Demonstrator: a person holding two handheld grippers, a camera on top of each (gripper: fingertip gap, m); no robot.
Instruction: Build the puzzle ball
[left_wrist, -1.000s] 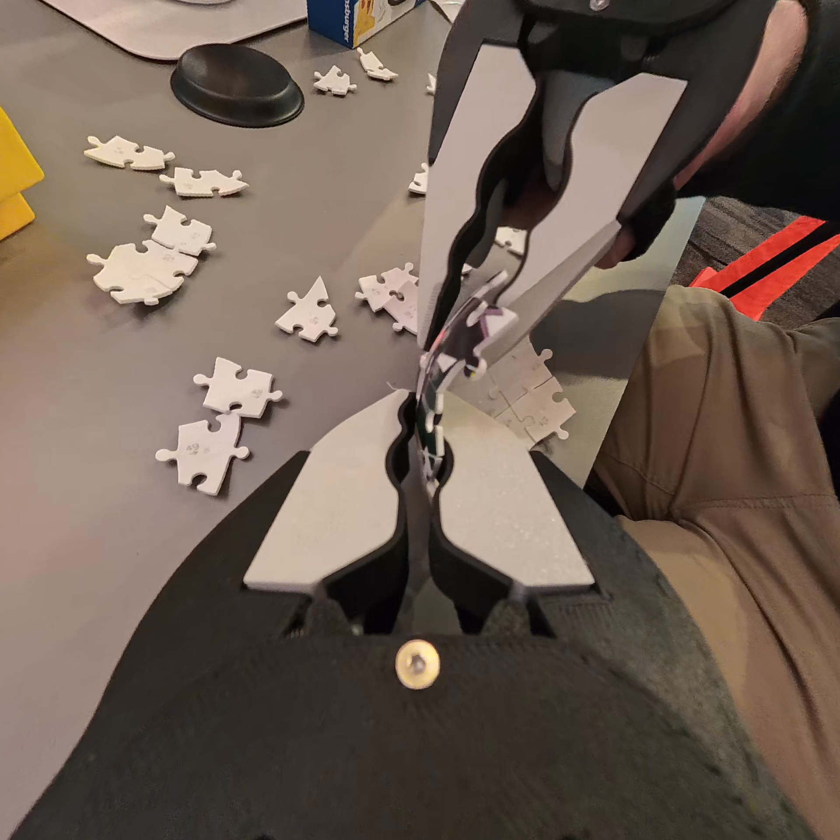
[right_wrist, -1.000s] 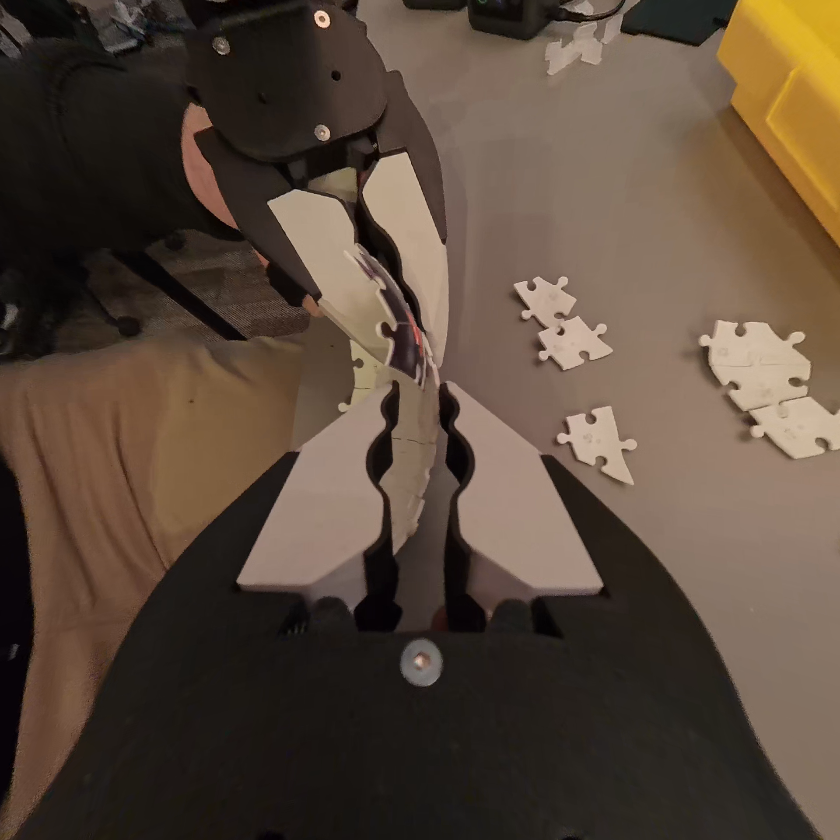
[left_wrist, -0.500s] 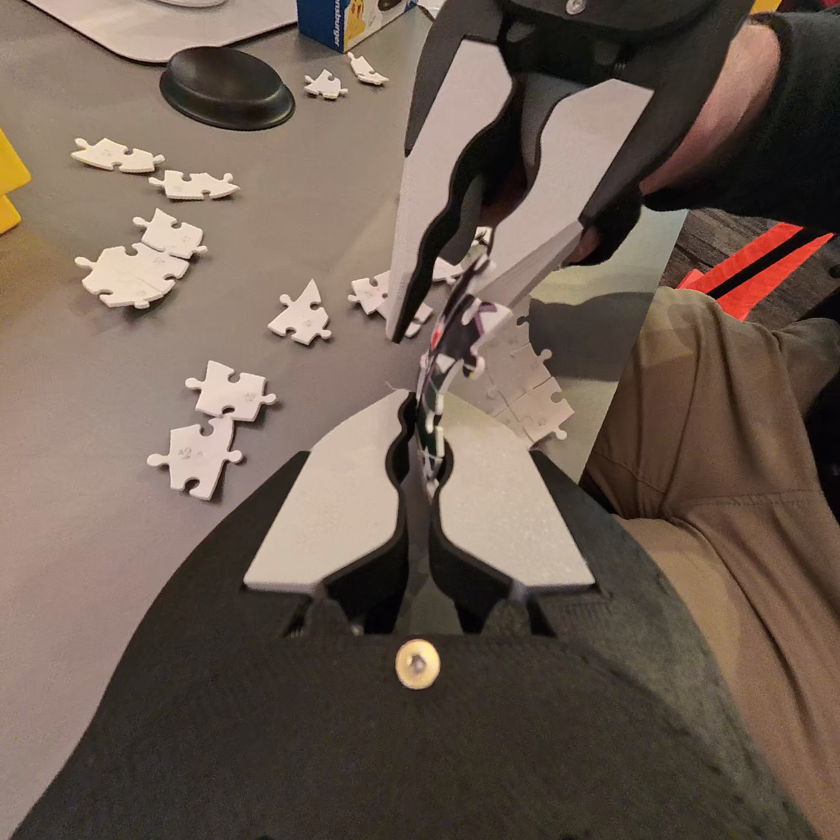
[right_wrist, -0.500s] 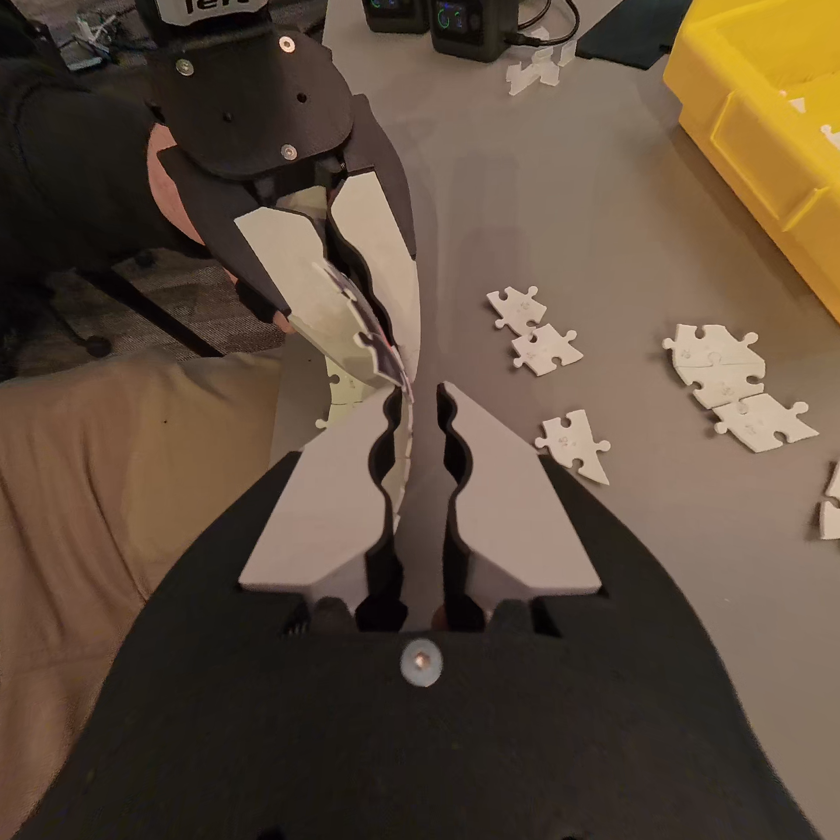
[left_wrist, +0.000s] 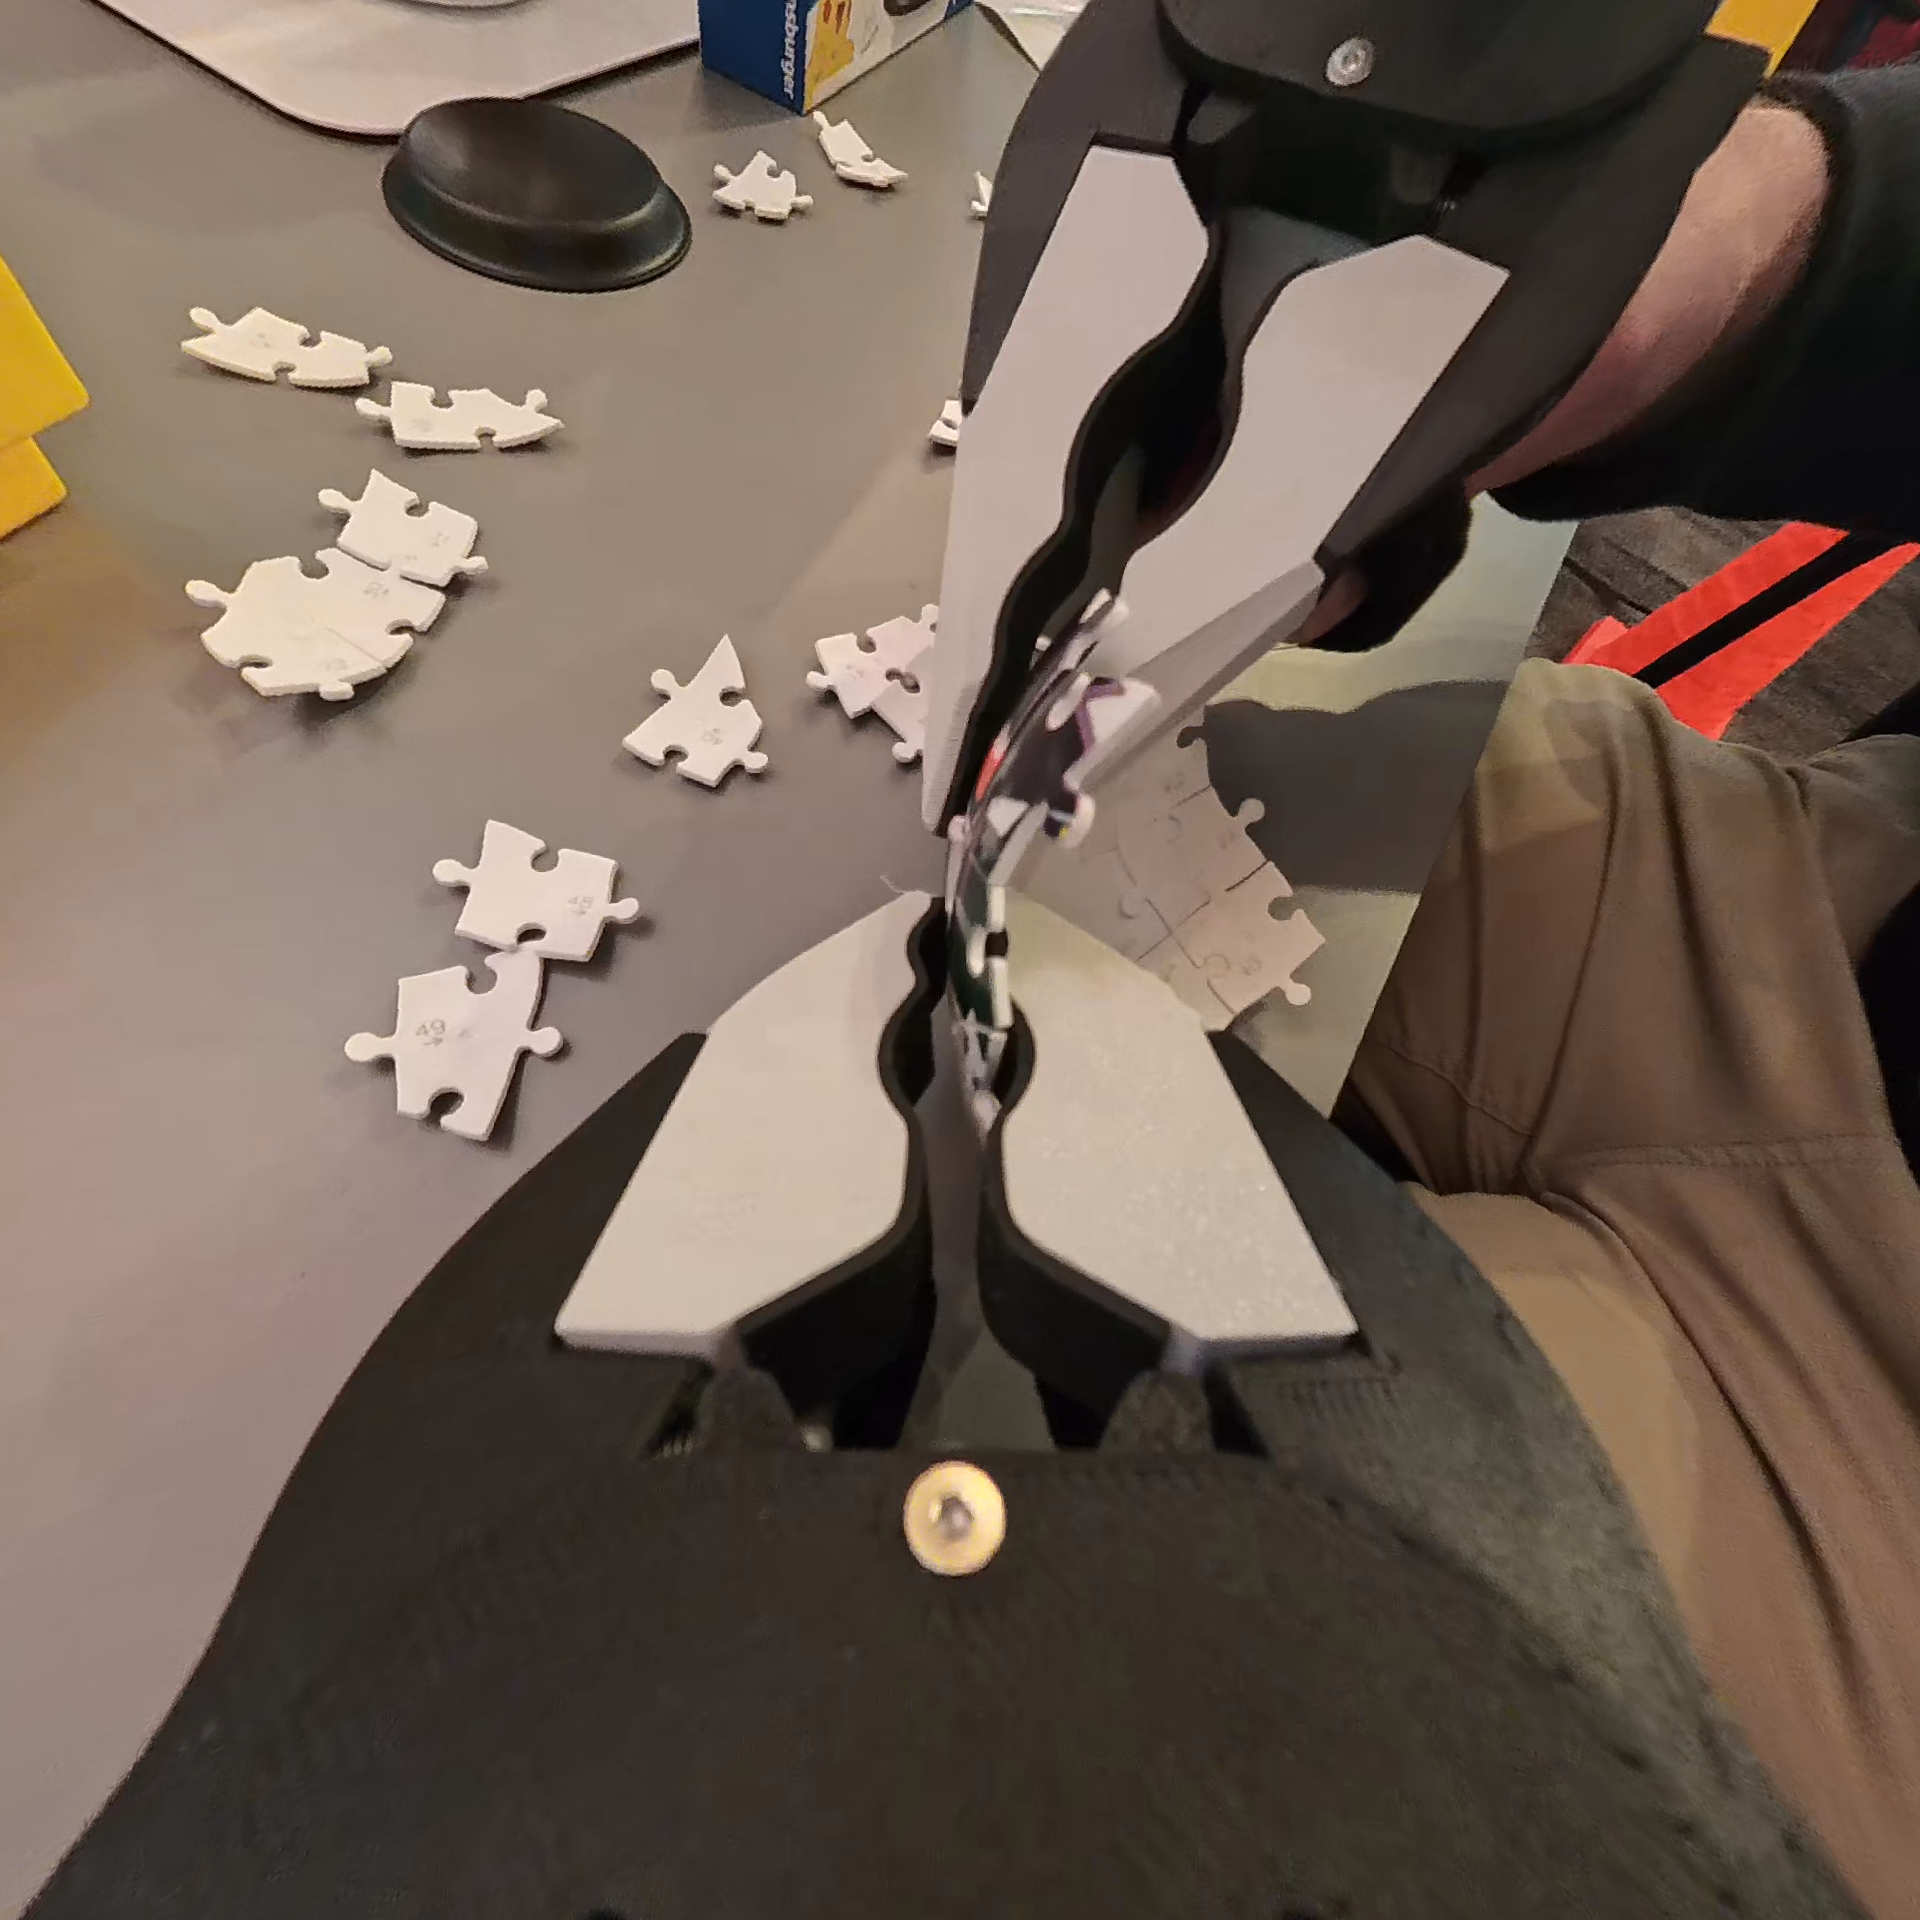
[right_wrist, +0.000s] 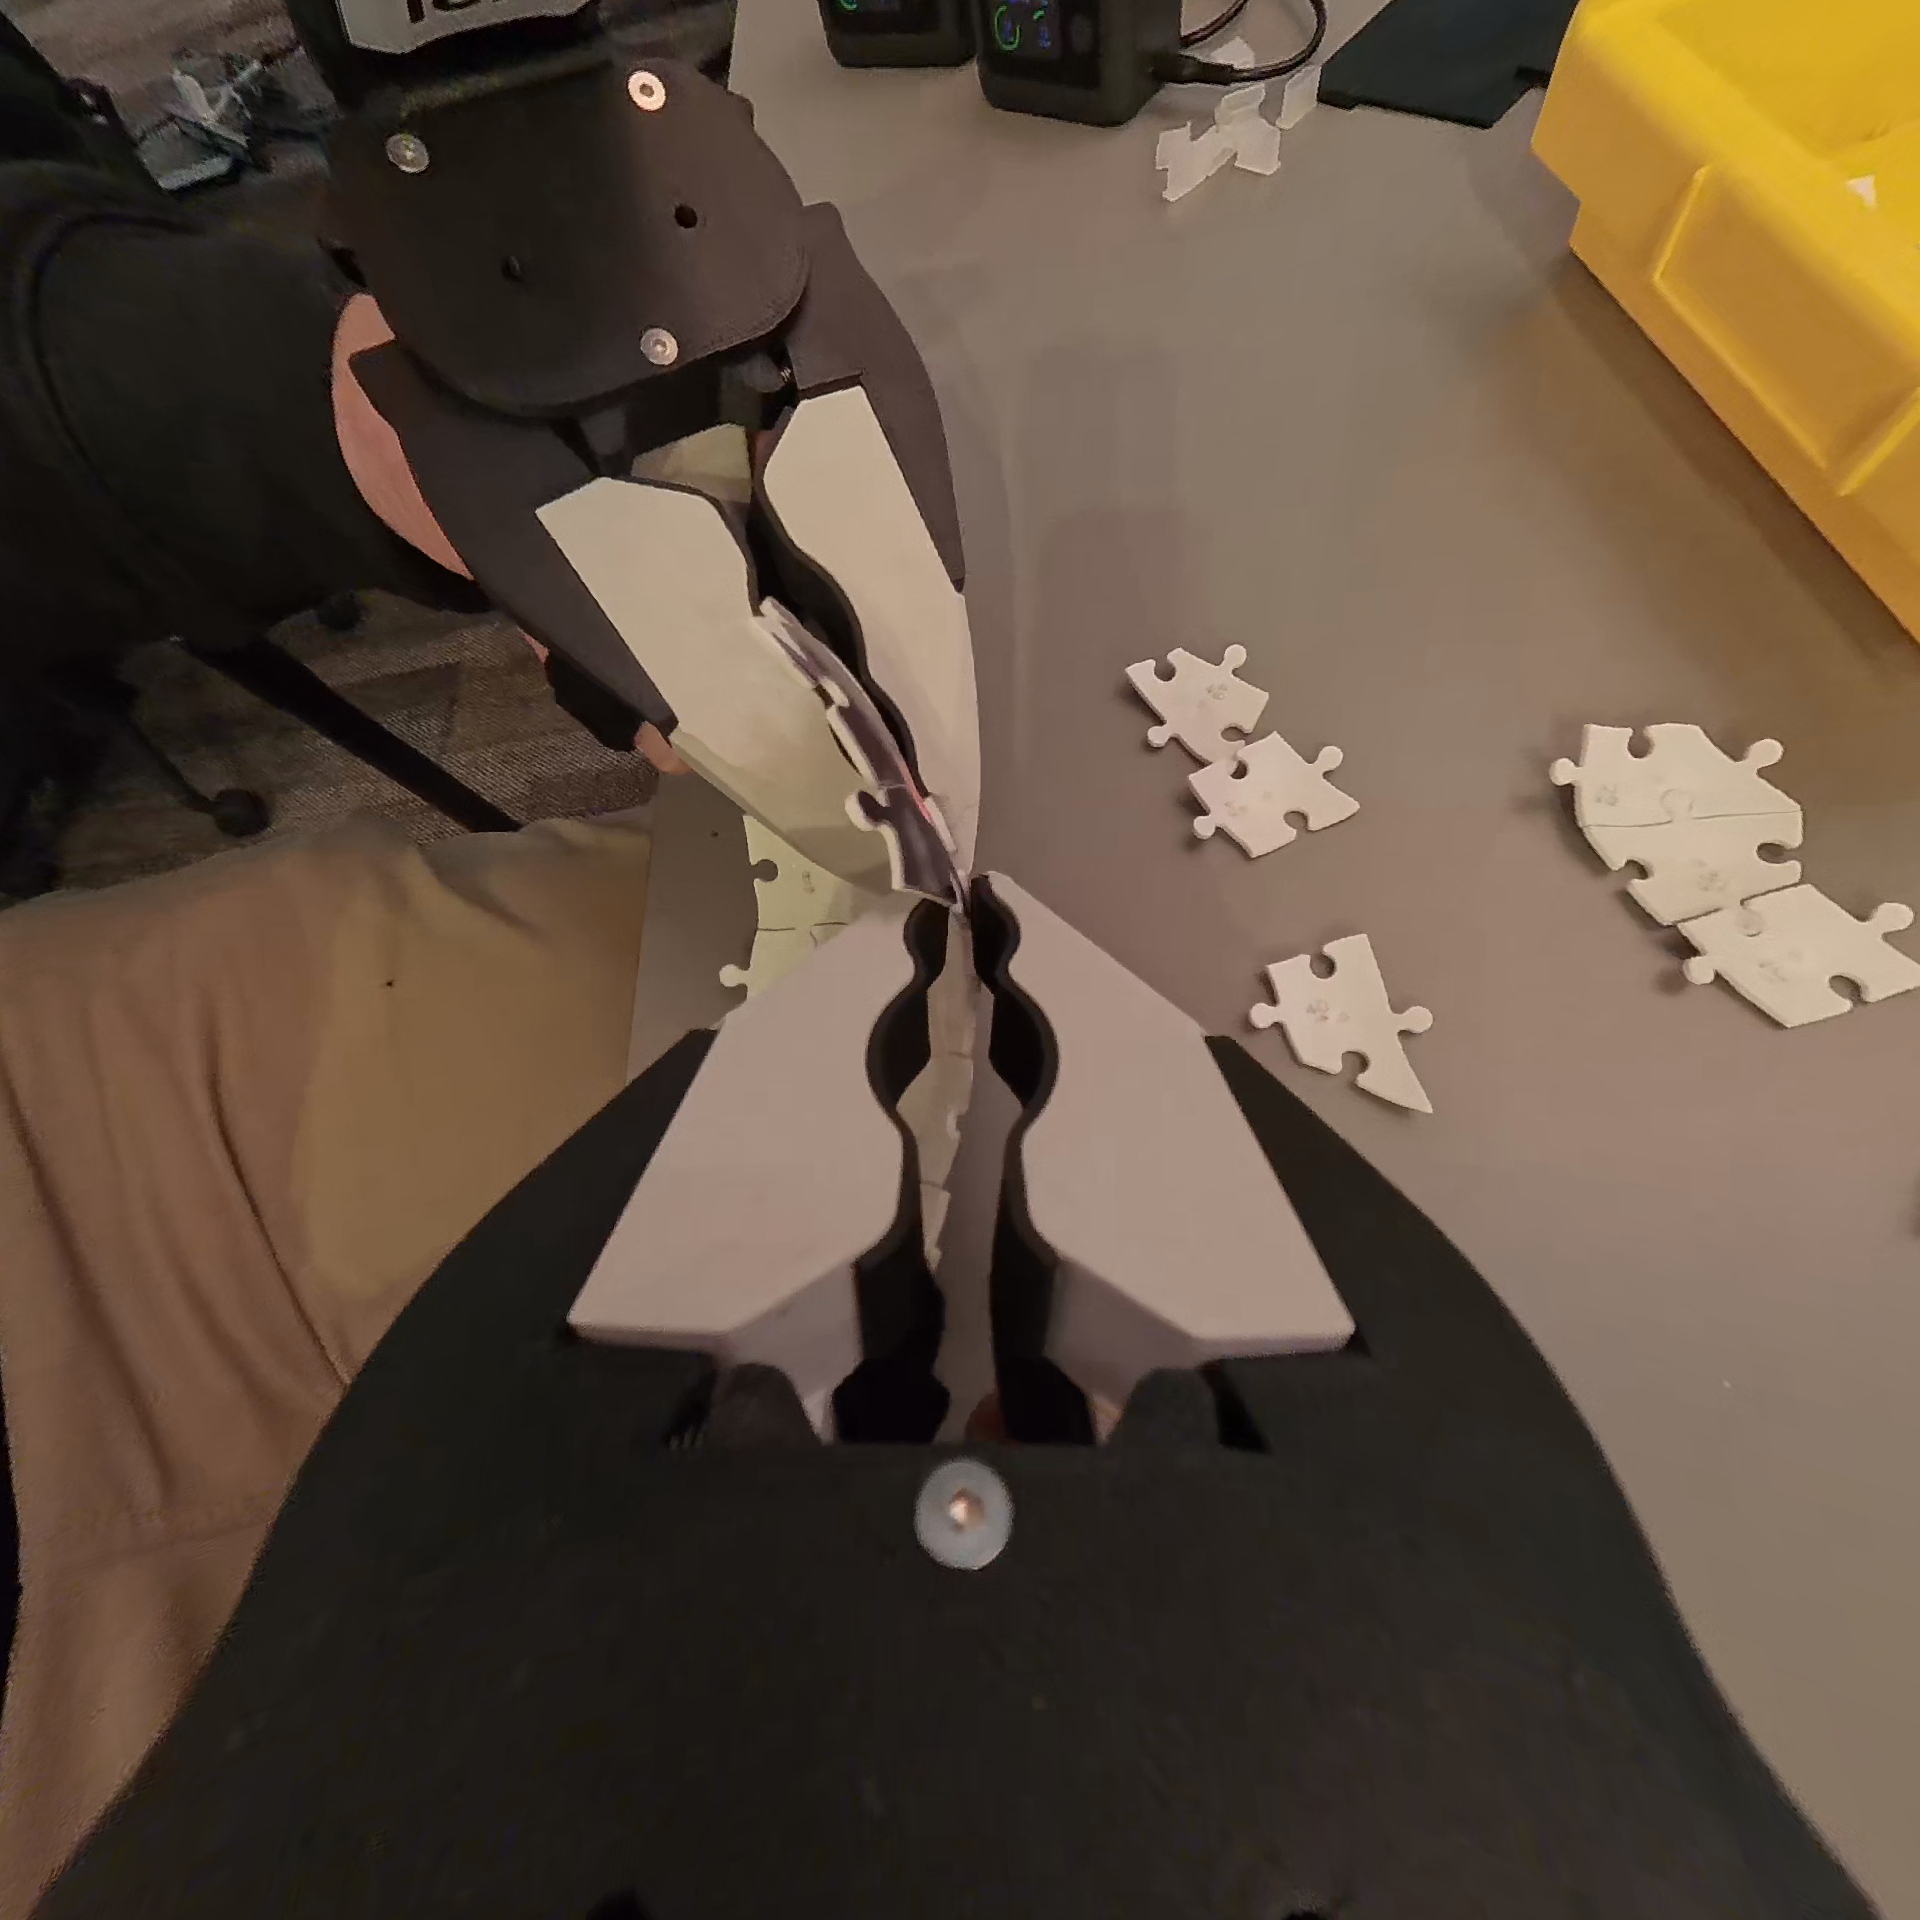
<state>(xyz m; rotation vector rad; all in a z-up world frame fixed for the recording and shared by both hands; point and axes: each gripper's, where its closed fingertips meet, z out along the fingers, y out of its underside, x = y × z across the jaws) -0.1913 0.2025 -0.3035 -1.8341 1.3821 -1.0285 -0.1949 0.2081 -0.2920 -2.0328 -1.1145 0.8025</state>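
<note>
Arching between the two claws above the table's near edge, a curved strip of joined puzzle pieces (left_wrist: 1023, 800) was held edge-on. The left claw (left_wrist: 961, 920) was clamped on its lower end; the right claw (right_wrist: 961, 899) was pinched on the other end, steadying it, probably so the tabs could be pressed home. Holding both ends likely kept the curve from springing apart. Below it, a white joined section (left_wrist: 1216, 904) lay at the corner of the grey table (left_wrist: 727, 468). Loose white pieces (left_wrist: 535, 899) lay scattered face-down farther out, with a black dish (left_wrist: 535, 192) and a yellow bin (right_wrist: 1756, 281) well apart.
</note>
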